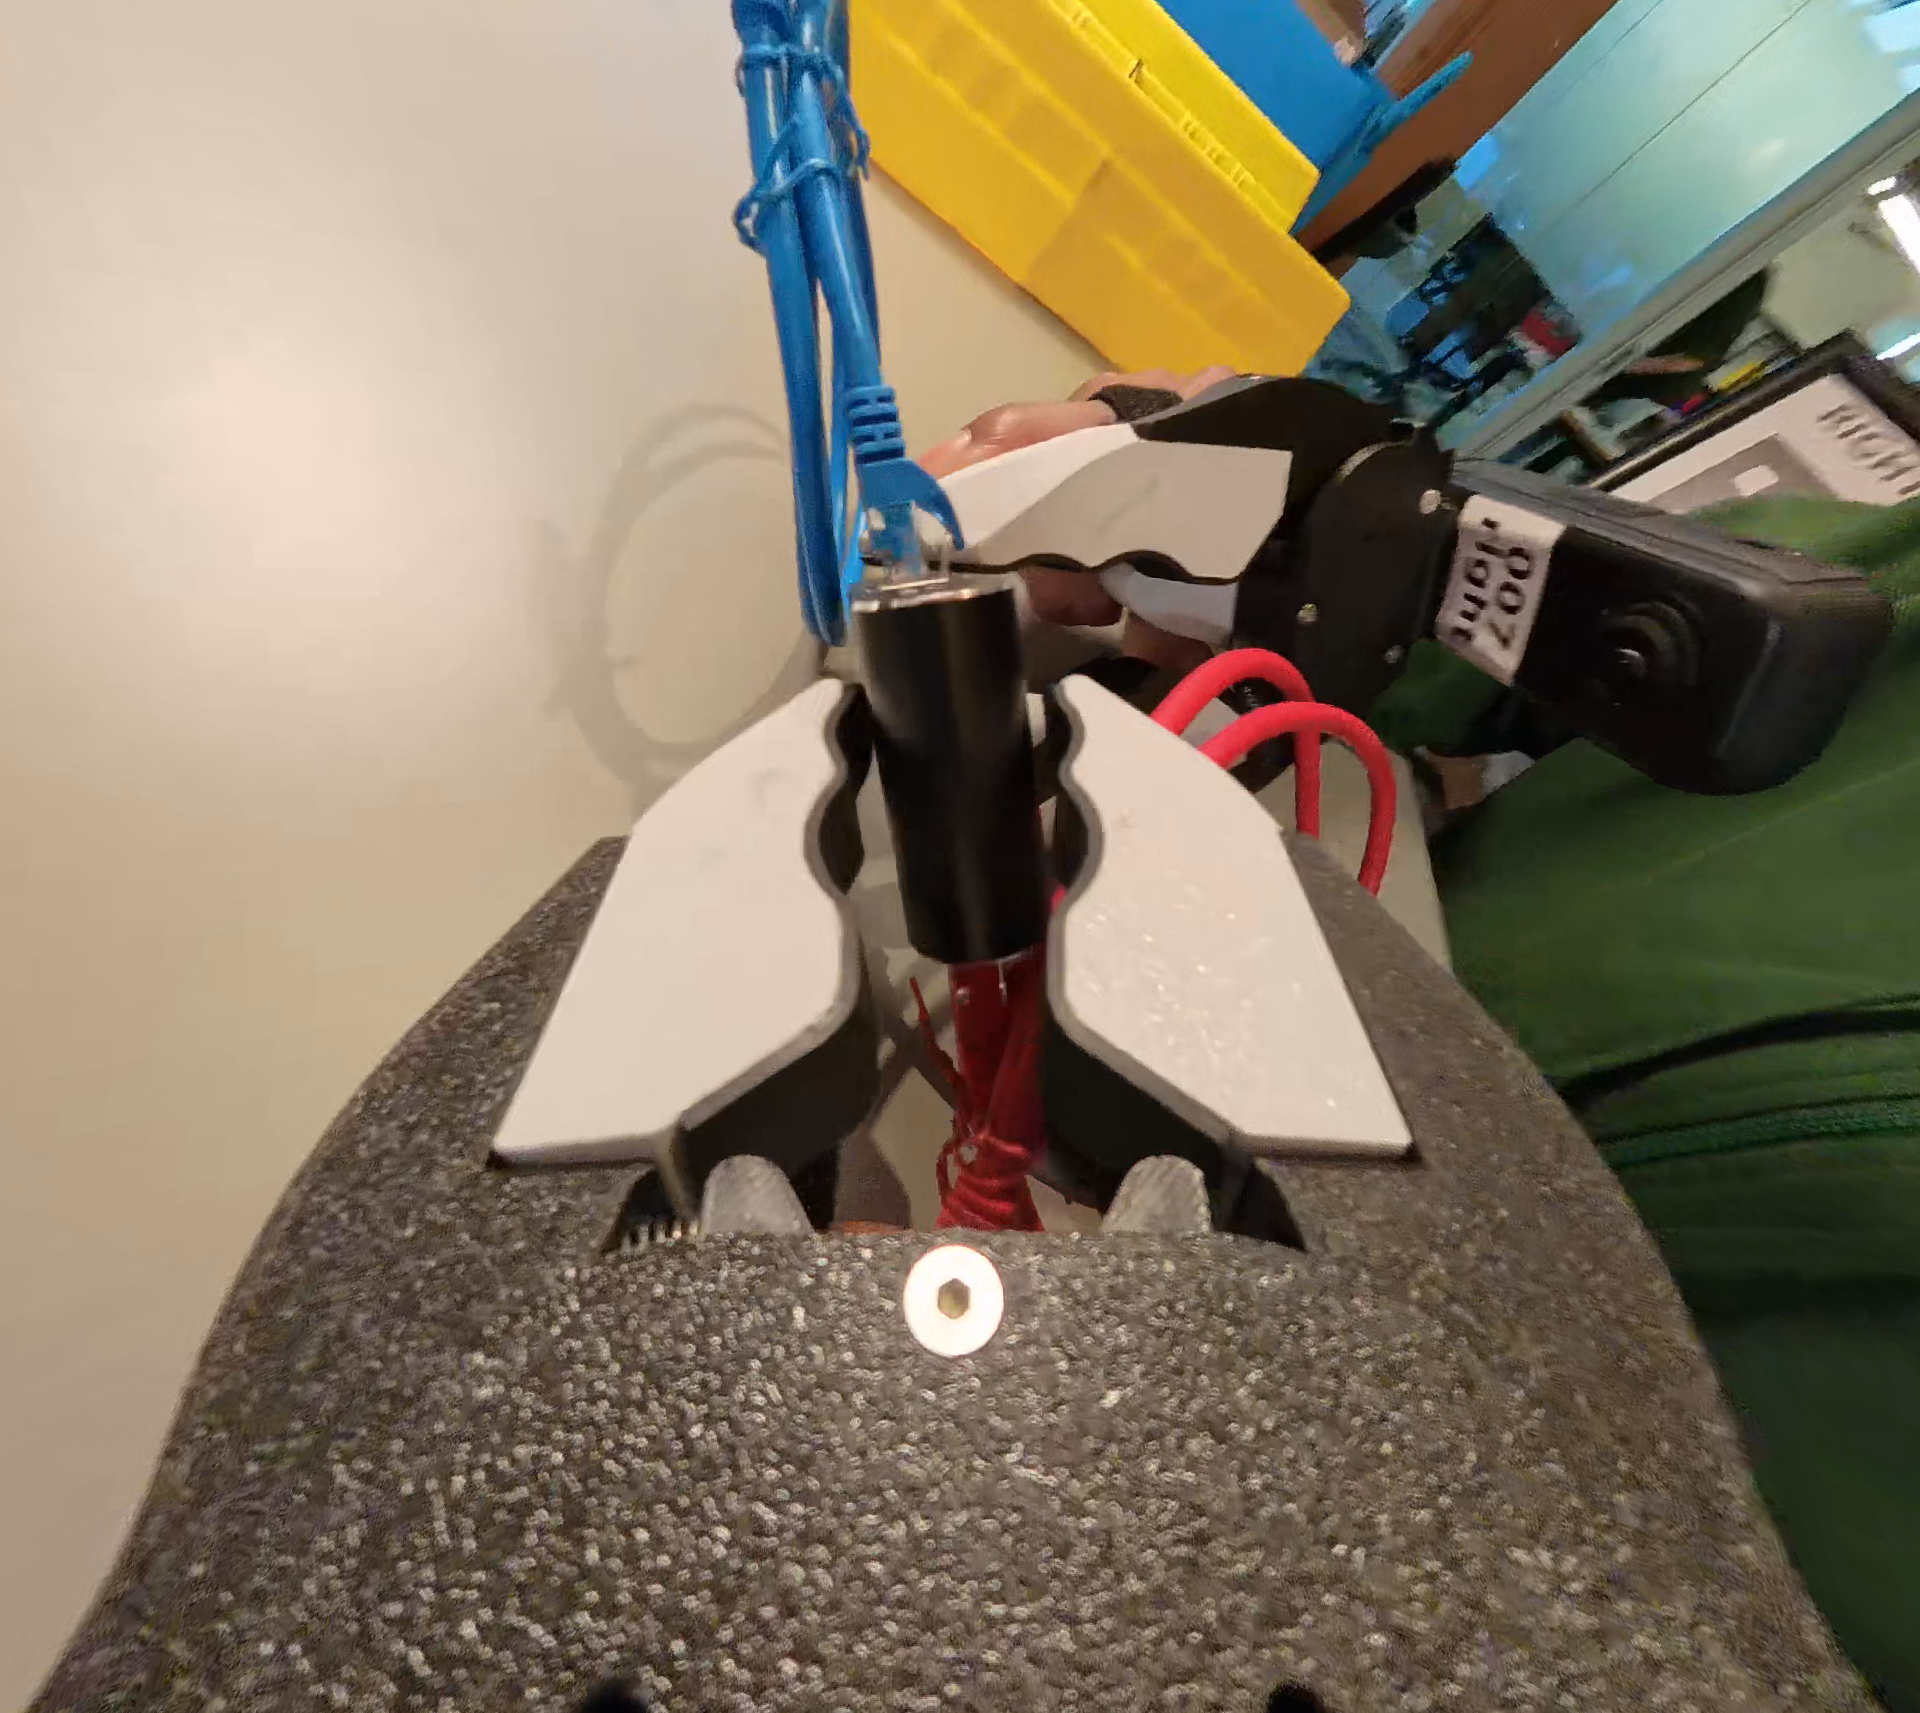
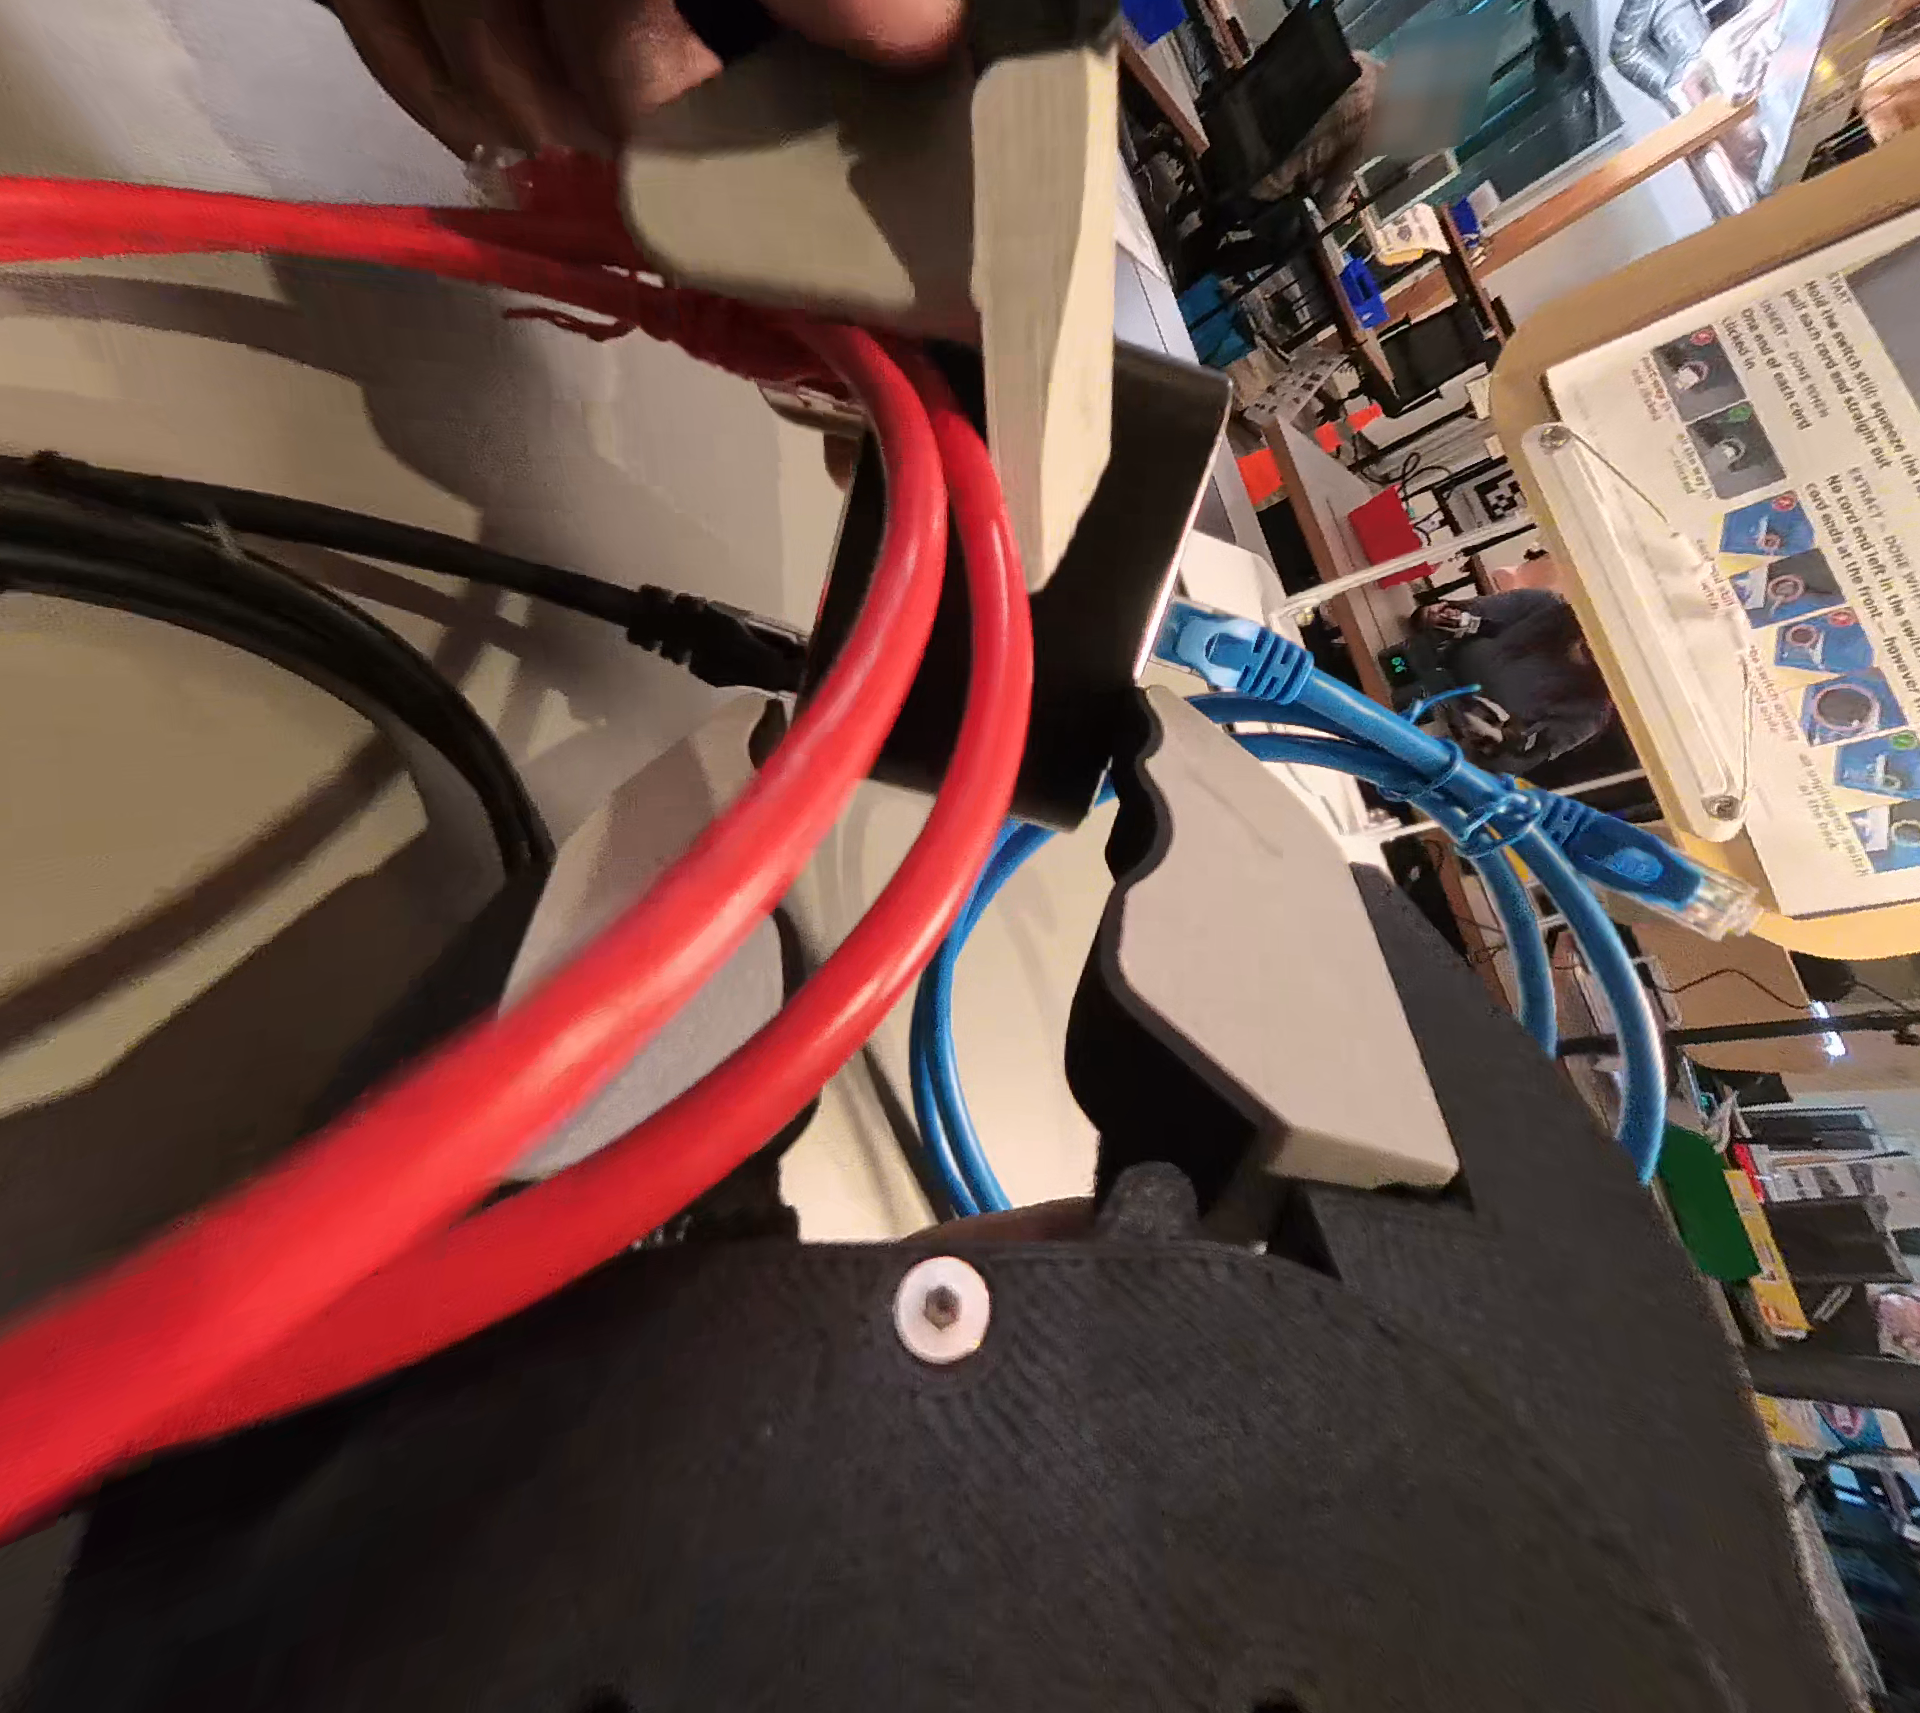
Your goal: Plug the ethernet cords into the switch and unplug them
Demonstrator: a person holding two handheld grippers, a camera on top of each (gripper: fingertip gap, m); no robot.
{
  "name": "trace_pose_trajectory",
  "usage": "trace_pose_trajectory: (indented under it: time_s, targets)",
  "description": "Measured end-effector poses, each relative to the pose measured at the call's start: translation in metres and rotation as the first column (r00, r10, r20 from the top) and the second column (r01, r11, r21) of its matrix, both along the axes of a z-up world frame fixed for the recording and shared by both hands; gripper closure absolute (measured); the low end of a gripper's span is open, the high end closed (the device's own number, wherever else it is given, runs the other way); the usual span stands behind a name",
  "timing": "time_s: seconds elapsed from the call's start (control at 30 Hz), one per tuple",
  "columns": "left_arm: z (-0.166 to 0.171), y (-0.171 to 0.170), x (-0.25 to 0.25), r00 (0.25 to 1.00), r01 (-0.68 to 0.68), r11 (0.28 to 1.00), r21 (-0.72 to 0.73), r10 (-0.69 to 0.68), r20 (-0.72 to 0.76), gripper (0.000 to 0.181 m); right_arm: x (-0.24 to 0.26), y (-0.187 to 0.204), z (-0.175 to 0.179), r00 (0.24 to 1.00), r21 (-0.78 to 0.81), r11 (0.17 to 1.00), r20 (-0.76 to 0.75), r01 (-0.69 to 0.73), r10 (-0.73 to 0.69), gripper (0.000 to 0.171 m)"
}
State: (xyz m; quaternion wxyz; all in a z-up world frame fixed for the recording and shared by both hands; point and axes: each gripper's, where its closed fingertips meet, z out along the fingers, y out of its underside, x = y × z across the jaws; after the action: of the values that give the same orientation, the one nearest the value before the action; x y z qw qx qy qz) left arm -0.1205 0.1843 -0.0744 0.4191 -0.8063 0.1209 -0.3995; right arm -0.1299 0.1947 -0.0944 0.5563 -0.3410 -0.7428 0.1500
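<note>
1. Switch: small black box, held up off the worktop, clamped across its sides by the left gripper, jaws closed snug on it. Likely held so to steady the ports for the other hand's work.
2. Blue cord: one plug seated in the switch's far end, the rest tied in a bundle with its free plug hanging loose.
3. Red cord and black cord: both run to the switch's opposite face, the black one seated; red plug hidden behind a finger.
4. Right gripper: jaws apart, astride the switch's corner just beside the blue plug, nothing clearly clamped. Probably lining up to pinch the latch and pull.
5. Writing: printed label on the right gripper's body; illustrated instruction sheet on a wooden stand. Wording not recorded.
6. Yellow bin at the worktop's far edge.
</note>
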Motion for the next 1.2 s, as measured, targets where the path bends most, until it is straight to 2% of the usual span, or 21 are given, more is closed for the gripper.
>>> trace_pose_trajectory:
  time_s: [0.03, 0.13, 0.2, 0.27, 0.33, 0.37, 0.43, 0.53, 0.6, 0.67, 0.73, 0.83, 0.9, 1.03, 1.2]
  targets:
    - [-0.002, 0.001, -0.001, 0.999, -0.009, 1.0, 0.01, 0.01, -0.037, 0.152, 0.0, -0.001, 0.0, 1.0, 0.0, 1.0, -0.001, -0.002, 0.002, 0.11]
    - [-0.001, 0.003, -0.004, 0.992, -0.021, 0.999, 0.04, 0.026, -0.127, 0.154, -0.002, 0.001, 0.003, 1.0, 0.016, 1.0, -0.027, 0.006, -0.005, 0.11]
    - [0.01, 0.005, -0.011, 0.973, -0.05, 0.992, 0.116, 0.075, -0.217, 0.155, -0.001, 0.005, 0.013, 0.997, 0.029, 0.999, -0.076, 0.03, -0.027, 0.115]
    - [0.029, 0.008, -0.026, 0.925, -0.106, 0.967, 0.232, 0.181, -0.333, 0.155, 0.001, 0.013, 0.027, 0.988, 0.033, 0.997, -0.141, 0.066, -0.061, 0.122]
    - [0.057, 0.008, -0.049, 0.839, -0.171, 0.909, 0.379, 0.336, -0.429, 0.155, 0.005, 0.023, 0.039, 0.977, 0.028, 0.994, -0.187, 0.105, -0.098, 0.122]
    - [0.072, 0.007, -0.061, 0.774, -0.199, 0.867, 0.456, 0.424, -0.47, 0.155, 0.006, 0.027, 0.043, 0.972, 0.018, 0.992, -0.202, 0.122, -0.116, 0.123]
    - [0.099, 0.001, -0.084, 0.598, -0.222, 0.768, 0.6, 0.594, -0.538, 0.155, 0.009, 0.031, 0.052, 0.963, -0.011, 0.991, -0.237, 0.133, -0.131, 0.123]
    - [0.126, -0.008, -0.104, 0.255, -0.105, 0.636, 0.764, 0.76, -0.598, 0.155, 0.011, 0.027, 0.063, 0.952, 0.004, 0.992, -0.279, 0.13, -0.123, 0.124]
    - [0.126, -0.007, -0.102, 0.076, 0.017, 0.62, 0.784, 0.781, -0.619, 0.155, 0.011, 0.019, 0.066, 0.951, 0.044, 0.993, -0.295, 0.112, -0.095, 0.126]
    - [0.112, 0.0, -0.094, -0.02, 0.106, 0.647, 0.755, 0.76, -0.649, 0.155, 0.01, 0.01, 0.067, 0.949, 0.103, 0.99, -0.31, 0.1, -0.064, 0.127]
    - [0.093, 0.01, -0.08, -0.038, 0.172, 0.67, 0.722, 0.737, -0.675, 0.156, 0.011, 0.005, 0.069, 0.944, 0.175, 0.979, -0.326, 0.104, -0.042, 0.127]
    - [0.067, 0.021, -0.055, 0.012, 0.226, 0.68, 0.697, 0.714, -0.7, 0.155, 0.012, 0.004, 0.071, 0.936, 0.264, 0.957, -0.351, 0.124, -0.024, 0.126]
    - [0.058, 0.024, -0.041, 0.031, 0.257, 0.669, 0.697, 0.715, -0.698, 0.155, 0.013, 0.01, 0.07, 0.934, 0.306, 0.941, -0.357, 0.148, -0.031, 0.122]
    - [0.046, 0.027, -0.024, 0.024, 0.311, 0.669, 0.675, 0.705, -0.709, 0.155, 0.016, 0.02, 0.075, 0.918, 0.359, 0.913, -0.394, 0.194, -0.041, 0.117]
    - [0.031, 0.028, -0.011, 0.01, 0.387, 0.671, 0.633, 0.683, -0.73, 0.155, 0.017, 0.031, 0.069, 0.93, 0.427, 0.874, -0.36, 0.232, -0.071, 0.131]
